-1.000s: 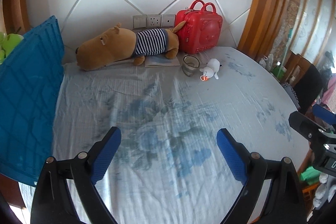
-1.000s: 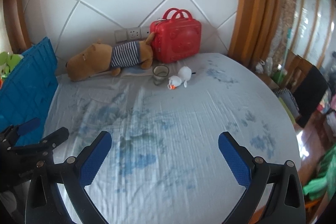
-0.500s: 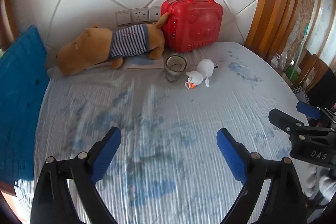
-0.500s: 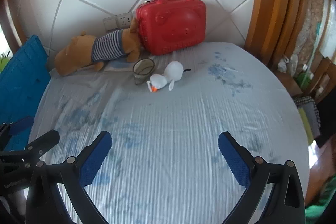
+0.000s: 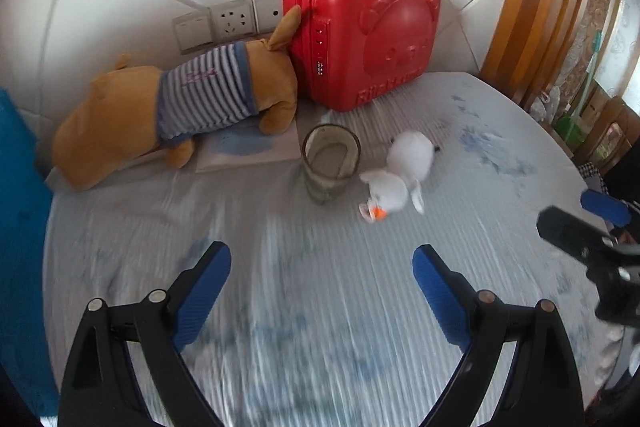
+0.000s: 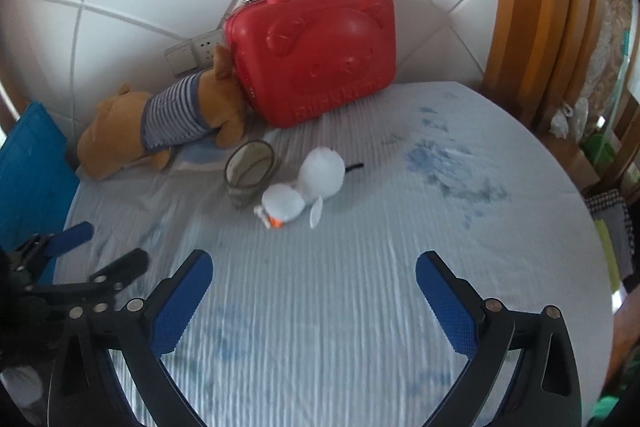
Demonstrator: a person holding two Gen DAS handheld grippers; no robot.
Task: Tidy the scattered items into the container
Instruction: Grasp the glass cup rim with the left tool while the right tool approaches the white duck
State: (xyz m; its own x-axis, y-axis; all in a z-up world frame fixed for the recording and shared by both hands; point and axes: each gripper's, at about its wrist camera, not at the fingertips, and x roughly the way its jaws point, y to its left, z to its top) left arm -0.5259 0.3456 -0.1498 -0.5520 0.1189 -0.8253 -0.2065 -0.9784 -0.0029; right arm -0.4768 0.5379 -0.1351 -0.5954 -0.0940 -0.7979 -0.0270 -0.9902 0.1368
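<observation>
- Both tools have swept in fast over the bed towards its far end; a second ago the toys were small against the wall, and now they fill the upper half of each view, blurred by the motion.
- The left gripper [image 5: 322, 269] has its jaws spread wide with nothing between them, only the pale blue sheet [image 5: 320, 327] below. The right gripper [image 6: 314, 277] is the same: wide apart, empty.
- That puts the approach nearly over, by my reading; nothing has been picked up yet.
- The white duck toy [image 6: 304, 189] lies just ahead of the right gripper, slightly left of its centre line. Its long axis runs diagonally, orange beak towards the tool and to the left, round body away to the right.
- The glass cup [image 5: 330, 161] stands upright, mouth up, straight ahead of the left gripper, touching or almost touching the duck.
- The plush dog [image 5: 176, 111] lies farther ahead and left, long axis across the view, rear against the red case [image 5: 364, 39], head towards the left.
- The red case stands closed on its edge, handles up, at the wall; I take it for the container, so it would need opening first.
</observation>
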